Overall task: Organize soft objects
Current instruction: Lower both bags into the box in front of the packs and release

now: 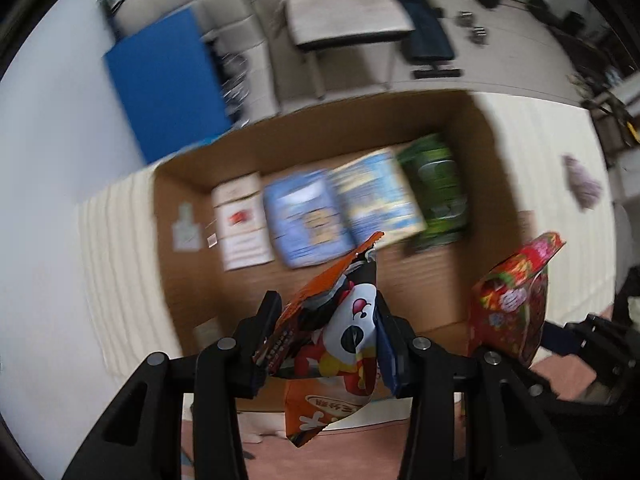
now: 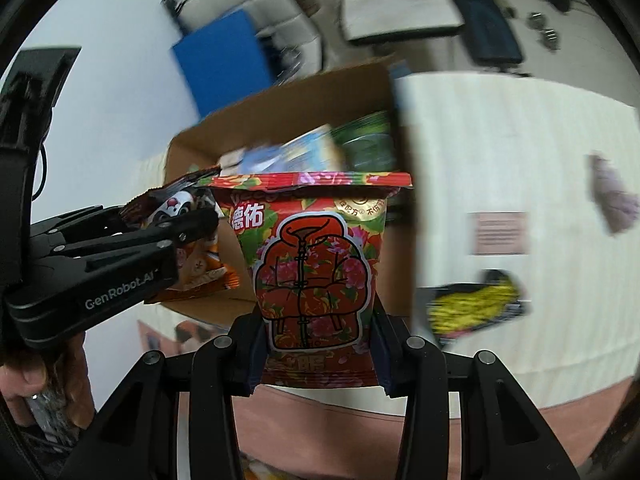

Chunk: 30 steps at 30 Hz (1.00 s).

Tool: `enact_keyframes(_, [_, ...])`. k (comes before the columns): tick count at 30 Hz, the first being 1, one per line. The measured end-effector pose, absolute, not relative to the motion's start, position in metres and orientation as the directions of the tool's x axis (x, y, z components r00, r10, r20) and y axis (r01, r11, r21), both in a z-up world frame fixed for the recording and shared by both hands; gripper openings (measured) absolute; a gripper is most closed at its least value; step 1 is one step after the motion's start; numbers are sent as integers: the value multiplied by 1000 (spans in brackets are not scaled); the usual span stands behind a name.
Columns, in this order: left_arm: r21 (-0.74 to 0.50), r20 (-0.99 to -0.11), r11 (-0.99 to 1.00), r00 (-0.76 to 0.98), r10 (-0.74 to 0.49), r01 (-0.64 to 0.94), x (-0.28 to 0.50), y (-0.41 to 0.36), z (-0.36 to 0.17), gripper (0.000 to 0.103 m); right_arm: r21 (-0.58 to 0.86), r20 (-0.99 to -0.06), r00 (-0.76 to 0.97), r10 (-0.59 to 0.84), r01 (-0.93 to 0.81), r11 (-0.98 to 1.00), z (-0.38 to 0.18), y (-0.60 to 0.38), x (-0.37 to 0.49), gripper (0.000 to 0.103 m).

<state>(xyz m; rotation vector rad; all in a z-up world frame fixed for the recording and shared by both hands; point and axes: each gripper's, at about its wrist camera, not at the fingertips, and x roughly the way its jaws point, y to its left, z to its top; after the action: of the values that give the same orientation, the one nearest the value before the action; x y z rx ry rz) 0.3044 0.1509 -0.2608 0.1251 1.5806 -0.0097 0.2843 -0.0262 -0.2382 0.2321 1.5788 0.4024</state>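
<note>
- Both views are smeared by motion blur, so the print on the packs inside the cardboard box cannot be read; the box's near wall is cut off behind the grippers.
- In the right wrist view a hand shows only partly at the lower left edge, gripping the handle of the other tool.
- The left gripper is closed down on an orange panda snack pack. The pack is crumpled between the pads, its top corner tilted up toward the box and its lower end hanging below the fingers.
- The box sits on a cream ribbed cover. Along its floor, from left to right, lie a white pack, a light blue pack, a blue and yellow pack and a green pack, side by side and touching.
- The right gripper is clamped on a red floral pack, held upright at its lower part in front of the box, with the sealed top edge level.
- To the right on the cover, well apart from the box, lie a black and yellow pack and a blurred purplish item that is hard to identify.
</note>
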Motion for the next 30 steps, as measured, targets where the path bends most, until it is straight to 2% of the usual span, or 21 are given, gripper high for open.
enact_keyframes(10, [110, -979, 994, -169, 110, 7, 294, 235, -336, 41, 400, -900, -215, 379, -58, 915, -331, 77, 286, 46])
enact_keyframes(21, [78, -963, 997, -259, 75, -2, 285, 251, -365, 45, 394, -886, -297, 357, -75, 916, -369, 114, 278, 48])
enact_keyframes(22, [79, -960, 997, -271, 75, -6, 284, 252, -367, 45, 396, -884, -302, 358, -73, 915, -371, 115, 278, 50])
enact_keyframes(24, [63, -957, 998, -284, 52, -28, 282, 254, -367, 50, 409, -878, -303, 371, -68, 910, -371, 116, 278, 71])
enact_keyframes(25, [64, -957, 997, -286, 51, -36, 282, 256, -365, 51, 416, -875, -300, 379, -67, 907, -370, 115, 278, 75])
enact_keyframes(26, [61, -958, 997, -284, 47, -42, 282, 258, -364, 51, 423, -874, -295, 387, -68, 904, -366, 115, 277, 78])
enact_keyframes(29, [49, -965, 997, -260, 34, -53, 282, 260, -354, 52, 411, -884, -282, 372, -91, 907, -359, 117, 279, 79])
enact_keyframes(30, [46, -967, 997, -252, 31, -54, 282, 260, -349, 56, 399, -892, -272, 361, -98, 912, -355, 115, 280, 83])
